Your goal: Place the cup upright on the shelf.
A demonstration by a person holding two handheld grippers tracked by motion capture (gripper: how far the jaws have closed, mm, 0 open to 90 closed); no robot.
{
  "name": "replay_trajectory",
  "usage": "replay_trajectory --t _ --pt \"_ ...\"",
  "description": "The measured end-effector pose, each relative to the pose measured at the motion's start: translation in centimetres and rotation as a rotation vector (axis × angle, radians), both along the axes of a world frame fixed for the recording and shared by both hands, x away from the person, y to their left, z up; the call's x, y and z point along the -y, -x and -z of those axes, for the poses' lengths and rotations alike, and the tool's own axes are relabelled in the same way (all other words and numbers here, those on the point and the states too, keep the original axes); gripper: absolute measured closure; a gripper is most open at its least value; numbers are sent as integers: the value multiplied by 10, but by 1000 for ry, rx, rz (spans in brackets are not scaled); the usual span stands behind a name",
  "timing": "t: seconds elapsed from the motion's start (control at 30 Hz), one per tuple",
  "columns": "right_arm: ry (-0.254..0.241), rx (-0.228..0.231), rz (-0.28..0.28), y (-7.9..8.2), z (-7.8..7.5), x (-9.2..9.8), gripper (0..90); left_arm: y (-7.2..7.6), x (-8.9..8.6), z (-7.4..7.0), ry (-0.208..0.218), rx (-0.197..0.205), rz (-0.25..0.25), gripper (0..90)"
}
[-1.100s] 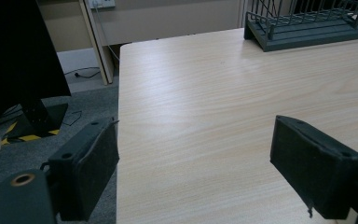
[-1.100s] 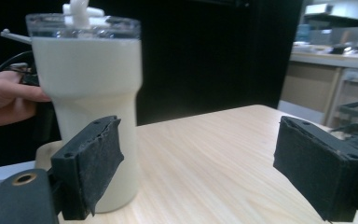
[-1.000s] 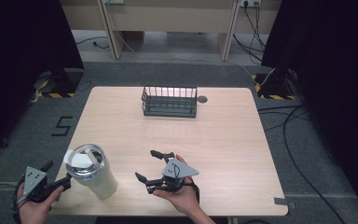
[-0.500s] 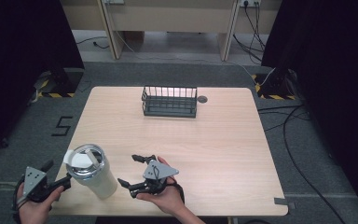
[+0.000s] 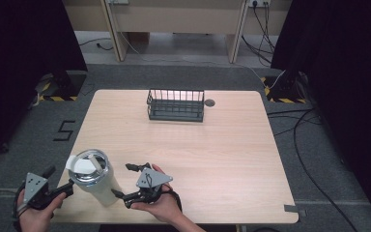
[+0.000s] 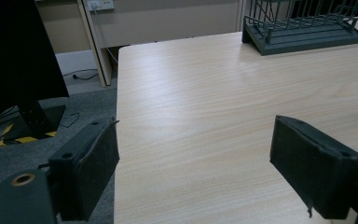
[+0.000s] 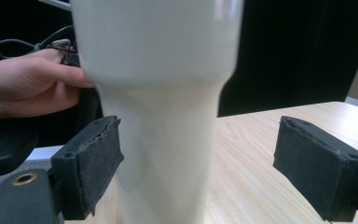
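- Cream-white tumbler [image 5: 94,178] is standing upright at the near left corner of the wooden table [image 5: 232,145], lid on top.
- Right gripper [image 5: 125,182] is sitting just right of the tumbler, jaws spread wide and pointing left at it; in the right gripper view the tumbler [image 7: 161,107] is filling the gap, with no contact clear.
- Left gripper [image 5: 58,182] is hanging at the near left edge, jaws parted, nothing between them.
- Dark wire basket [image 5: 176,105] is resting at the far middle.
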State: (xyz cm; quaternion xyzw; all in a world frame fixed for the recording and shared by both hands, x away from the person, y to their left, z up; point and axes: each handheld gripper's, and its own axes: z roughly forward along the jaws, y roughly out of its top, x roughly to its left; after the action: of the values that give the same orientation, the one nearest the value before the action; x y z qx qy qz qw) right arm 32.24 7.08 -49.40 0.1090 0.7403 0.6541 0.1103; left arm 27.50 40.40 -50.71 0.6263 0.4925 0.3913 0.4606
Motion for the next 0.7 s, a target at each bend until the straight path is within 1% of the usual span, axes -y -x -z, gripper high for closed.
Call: replay_trajectory --t 0.23,0.27,0.3,0.43,0.47,0.5,0.53,0.57,0.7 --pt "5 -11 -24 4 5 -10 150 0 0 0 3 1 0 146" --pt "3 -19 -24 4 5 -11 150 0 0 0 2 1 0 147" --pt "0 -12 -30 4 6 -13 150 0 0 0 2 1 0 146" --pt "-3 -11 -40 4 6 -18 149 0 0 0 3 1 -1 146" --pt "-5 -21 -43 5 7 -19 150 0 0 0 3 2 -1 146" --pt "-2 -15 -46 5 7 -20 149 0 0 0 2 1 -1 146" --pt "-2 -25 -47 5 8 -21 149 0 0 0 3 2 -1 146" --pt "0 -17 -52 5 9 -22 149 0 0 0 2 1 -1 146" --pt "-1 -28 -61 4 12 -27 148 0 0 0 3 1 -2 146"
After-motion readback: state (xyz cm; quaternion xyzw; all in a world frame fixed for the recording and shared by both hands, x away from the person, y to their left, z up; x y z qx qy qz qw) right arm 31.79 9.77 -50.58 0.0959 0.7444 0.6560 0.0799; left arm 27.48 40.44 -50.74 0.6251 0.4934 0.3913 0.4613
